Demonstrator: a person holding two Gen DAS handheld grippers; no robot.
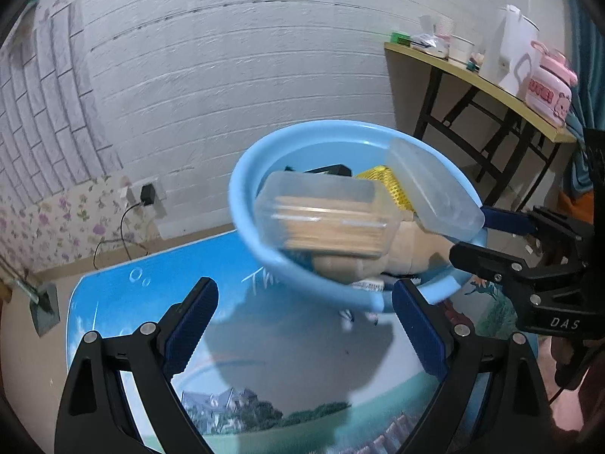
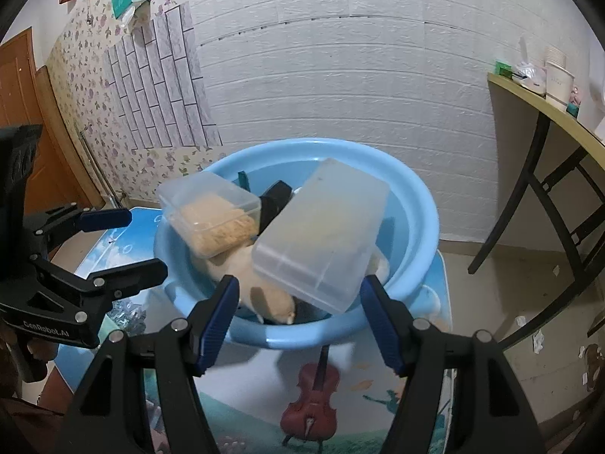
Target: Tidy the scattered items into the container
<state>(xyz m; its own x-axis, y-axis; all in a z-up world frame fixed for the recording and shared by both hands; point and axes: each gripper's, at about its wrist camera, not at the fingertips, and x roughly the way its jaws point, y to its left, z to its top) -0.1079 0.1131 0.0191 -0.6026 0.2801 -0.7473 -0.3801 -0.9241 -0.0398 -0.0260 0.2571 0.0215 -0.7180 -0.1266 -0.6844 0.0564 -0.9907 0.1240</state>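
A light-blue basin (image 2: 423, 227) is seen standing on a low table (image 2: 359, 386) covered with a printed picture of sky, a house and a cello. Several things are piled inside it. A clear box of toothpicks (image 2: 211, 215) is propped against the rim at about ten o'clock of the basin in the right wrist view. A larger frosted plastic box (image 2: 321, 234) is tilted over the middle, reaching toward five o'clock. A tan plush toy (image 2: 261, 287) is lodged under both boxes, at six to seven o'clock. A black object (image 2: 276, 198) is partly hidden between the boxes, and a yellow mesh piece (image 1: 389, 185) is visible only in the left wrist view, behind the frosted box. The right gripper (image 2: 298, 321) is held just short of the near rim, its blue-padded jaws spread apart with nothing pressed between them. The left gripper (image 1: 302, 325) is likewise held with its jaws wide and empty, above the table near the basin's edge. A side table (image 2: 548, 113) with cups is seen at two o'clock, against a white brick-pattern wall (image 2: 340, 56).
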